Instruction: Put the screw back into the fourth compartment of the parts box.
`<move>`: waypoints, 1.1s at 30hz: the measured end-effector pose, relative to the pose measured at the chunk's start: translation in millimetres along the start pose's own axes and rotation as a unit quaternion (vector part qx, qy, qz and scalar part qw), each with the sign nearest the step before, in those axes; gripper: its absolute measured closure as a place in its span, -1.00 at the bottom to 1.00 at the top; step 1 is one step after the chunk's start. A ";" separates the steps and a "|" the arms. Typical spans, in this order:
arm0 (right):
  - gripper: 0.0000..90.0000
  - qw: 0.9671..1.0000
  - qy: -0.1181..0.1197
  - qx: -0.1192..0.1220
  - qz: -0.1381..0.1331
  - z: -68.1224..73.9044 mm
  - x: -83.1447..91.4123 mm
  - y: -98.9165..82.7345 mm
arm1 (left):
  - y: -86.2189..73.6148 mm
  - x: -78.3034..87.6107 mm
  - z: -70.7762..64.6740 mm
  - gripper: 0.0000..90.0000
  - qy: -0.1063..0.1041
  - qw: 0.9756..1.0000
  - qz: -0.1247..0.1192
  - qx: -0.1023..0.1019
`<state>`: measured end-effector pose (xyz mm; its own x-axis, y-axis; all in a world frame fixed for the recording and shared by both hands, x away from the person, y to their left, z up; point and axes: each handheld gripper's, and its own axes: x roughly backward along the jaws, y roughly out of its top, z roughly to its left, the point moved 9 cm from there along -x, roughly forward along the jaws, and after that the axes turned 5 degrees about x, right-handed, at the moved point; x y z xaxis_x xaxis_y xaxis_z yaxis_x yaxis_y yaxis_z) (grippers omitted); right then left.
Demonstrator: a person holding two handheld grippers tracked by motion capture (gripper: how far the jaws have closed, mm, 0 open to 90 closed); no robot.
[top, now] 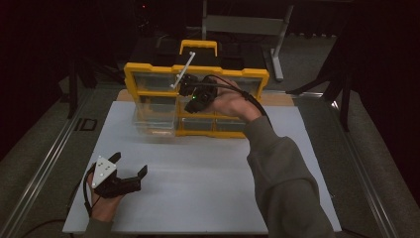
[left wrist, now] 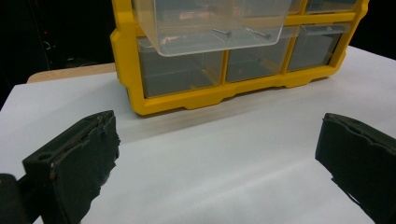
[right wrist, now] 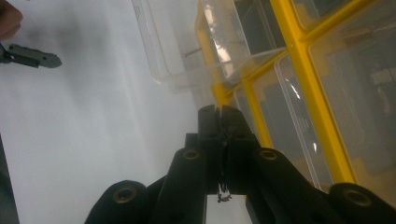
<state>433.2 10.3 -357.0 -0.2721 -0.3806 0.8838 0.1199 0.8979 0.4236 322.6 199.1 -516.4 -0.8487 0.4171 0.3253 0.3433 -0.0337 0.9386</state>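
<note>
At the centre of the high view, the right claw point(top: 190, 96) is pressed together, seemingly on something small, beside the pulled-out clear drawer point(top: 154, 116) of the yellow organizer point(top: 250, 77). Lower left, the left claw point(top: 130, 168) rests spread on the bench point(top: 208, 173), out of the way.

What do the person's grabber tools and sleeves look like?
Both grippers are black. The left gripper has chunky black jaws, a grey three-cornered plate and a black cable. The right gripper shows a small green light, a white stick on top and a cable. The sleeve is grey-green.
</note>
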 end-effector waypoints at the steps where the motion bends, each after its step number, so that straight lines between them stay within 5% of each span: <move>1: 0.96 1.000 0.000 0.000 0.000 -0.2 -0.5 0.7 | 0.2 0.1 -0.1 -0.99 0.000 1.000 -0.001 0.000; 14: 0.96 1.000 0.010 0.001 -0.015 1.2 -15.5 19.1 | 0.0 -0.3 -0.7 -0.99 -0.002 1.000 0.000 0.001; 33: 0.95 0.999 -0.014 -0.024 -0.030 -2.5 -29.0 53.5 | 0.7 0.5 -0.6 -0.99 -0.004 1.000 -0.001 0.002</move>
<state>449.9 68.8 -359.5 -0.3072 -0.4272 0.8504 0.1475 0.8614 0.4861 322.2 198.7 -515.5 -0.8463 0.4248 0.3215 0.3427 -0.0280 0.9390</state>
